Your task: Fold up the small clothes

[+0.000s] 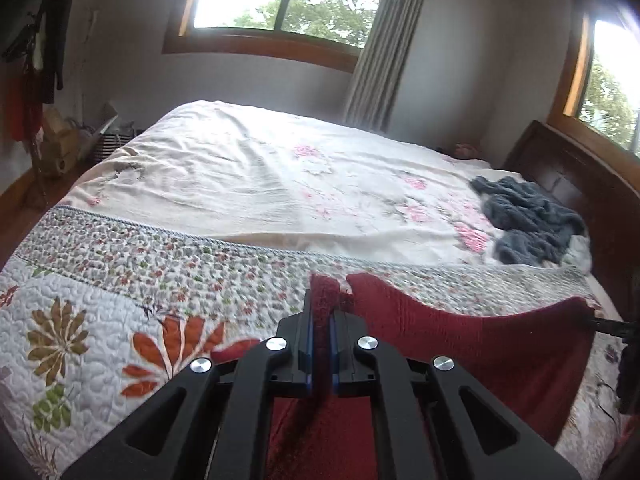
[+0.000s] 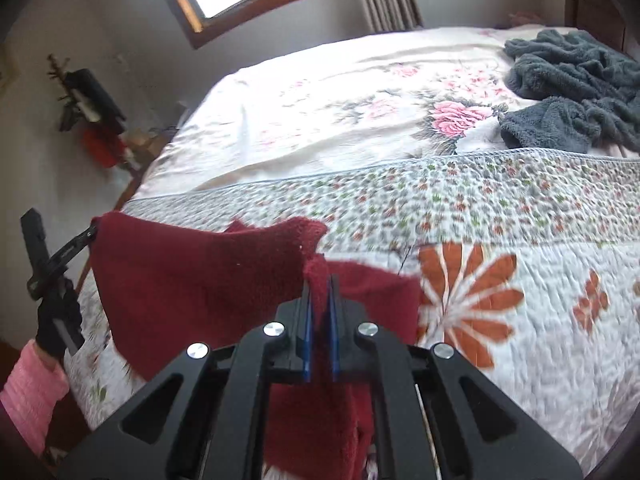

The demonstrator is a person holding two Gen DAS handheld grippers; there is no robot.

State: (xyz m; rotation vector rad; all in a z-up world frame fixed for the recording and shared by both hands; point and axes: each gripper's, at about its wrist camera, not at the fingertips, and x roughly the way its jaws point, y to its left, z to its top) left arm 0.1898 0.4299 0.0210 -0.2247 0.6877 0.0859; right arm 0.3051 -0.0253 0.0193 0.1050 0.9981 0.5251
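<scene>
A dark red fleece garment [image 1: 472, 344] hangs stretched between both grippers above the quilted floral bedspread [image 1: 80, 320]. My left gripper [image 1: 322, 304] is shut on one top corner of it. In the right wrist view my right gripper [image 2: 320, 284] is shut on the other top corner, and the red garment [image 2: 192, 276] spans leftward to the left gripper [image 2: 90, 236], held by a gloved hand [image 2: 58, 316] with a pink sleeve. The cloth's lower part drops below both views.
A crumpled grey fleece garment [image 1: 528, 220] lies at the head of the bed by the wooden headboard [image 1: 580, 184]; the same grey garment [image 2: 572, 92] shows at upper right. A cream rose-print sheet [image 1: 260, 184] covers the far half. Boxes and hanging clothes [image 1: 44, 56] stand at left.
</scene>
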